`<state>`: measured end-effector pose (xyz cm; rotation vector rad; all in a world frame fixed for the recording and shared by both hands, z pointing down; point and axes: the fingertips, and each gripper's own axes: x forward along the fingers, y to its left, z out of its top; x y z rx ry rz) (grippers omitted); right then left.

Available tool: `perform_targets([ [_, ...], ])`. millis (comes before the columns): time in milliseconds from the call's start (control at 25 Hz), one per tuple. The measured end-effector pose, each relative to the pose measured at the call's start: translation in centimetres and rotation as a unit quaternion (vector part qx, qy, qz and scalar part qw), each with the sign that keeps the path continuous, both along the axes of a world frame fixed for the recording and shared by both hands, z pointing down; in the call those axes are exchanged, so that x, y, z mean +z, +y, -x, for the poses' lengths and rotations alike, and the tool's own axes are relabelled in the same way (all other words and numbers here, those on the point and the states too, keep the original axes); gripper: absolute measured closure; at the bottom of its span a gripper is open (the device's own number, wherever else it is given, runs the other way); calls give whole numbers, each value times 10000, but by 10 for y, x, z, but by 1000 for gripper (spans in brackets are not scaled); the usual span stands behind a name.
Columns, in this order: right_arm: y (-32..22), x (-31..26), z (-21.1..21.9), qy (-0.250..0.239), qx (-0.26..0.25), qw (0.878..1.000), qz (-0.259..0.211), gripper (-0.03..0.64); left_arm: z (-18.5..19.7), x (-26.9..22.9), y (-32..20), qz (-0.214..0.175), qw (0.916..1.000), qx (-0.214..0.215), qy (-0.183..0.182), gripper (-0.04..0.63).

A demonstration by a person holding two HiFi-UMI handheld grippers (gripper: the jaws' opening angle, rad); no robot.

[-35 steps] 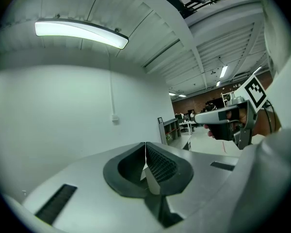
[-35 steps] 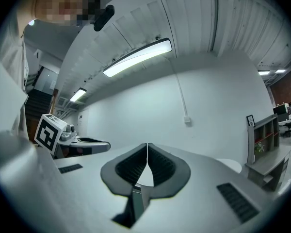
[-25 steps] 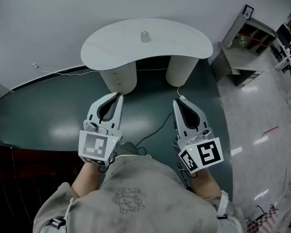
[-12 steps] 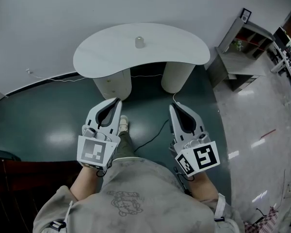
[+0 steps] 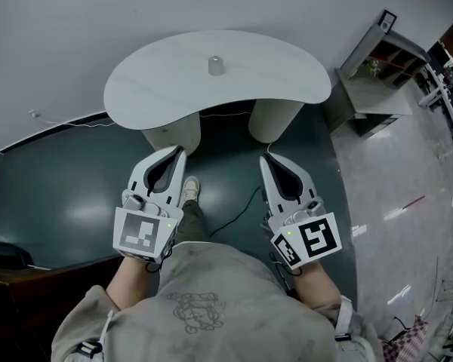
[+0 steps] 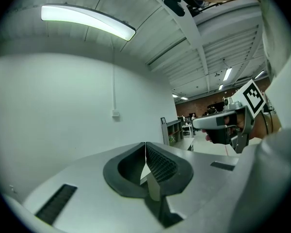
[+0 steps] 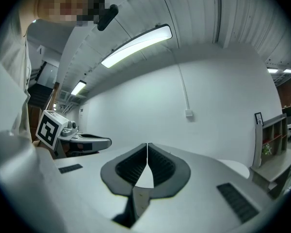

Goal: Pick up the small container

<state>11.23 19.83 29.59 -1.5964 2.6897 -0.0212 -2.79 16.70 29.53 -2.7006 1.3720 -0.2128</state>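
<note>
White wall [image 5: 53,29] closes the far side of the scene, and dark green floor [image 5: 68,194] lies in front of it. At the left, the left gripper [image 5: 183,150] is held level over the floor, its jaws pressed together with nothing between them. Ahead stands the white curved table [image 5: 151,81] on a left pedestal [image 5: 172,133] and a right pedestal [image 5: 275,119]. The small container [image 5: 216,65] stands upright and alone on the middle of the table top, towards the far edge, well apart from both grippers. At the right, the right gripper [image 5: 263,159] is also level, with its jaws fully together and empty.

I judge that the step in hand is the approach. To do it well, the person should come close to the table first, then open one pair of jaws wide before reaching, keep them level and close them slowly on the middle of the container, because it looks light and may tip.

The near edge of the table curves inward between the pedestals, so there is room to stand in there. A black cable [image 5: 241,202] lies on the floor near the right gripper and could catch a foot. The wall is close behind the table. A shelf unit [image 5: 385,51] stands far right, out of the way
</note>
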Motion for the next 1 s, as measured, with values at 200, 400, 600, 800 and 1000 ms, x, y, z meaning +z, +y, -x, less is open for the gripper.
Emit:
perform_targets([
  [200, -45, 2, 10, 38, 59, 10000, 51, 586, 13, 5, -46, 52, 10000, 19, -21, 577],
  [400, -99, 3, 24, 82, 50, 9998, 170, 586, 24, 11, -97, 264, 9996, 104, -12, 577],
  [600, -157, -1, 47, 7, 59, 9997, 240, 586, 39, 11, -155, 389, 9990, 221, -26, 577],
  [800, -217, -3, 56, 16, 187, 9992, 349, 586, 46, 9, -217, 480, 9982, 366, -24, 577],
  [1000, -271, -3, 72, 137, 350, 9983, 448, 586, 58, 6, -274, 562, 9969, 540, 49, 577],
])
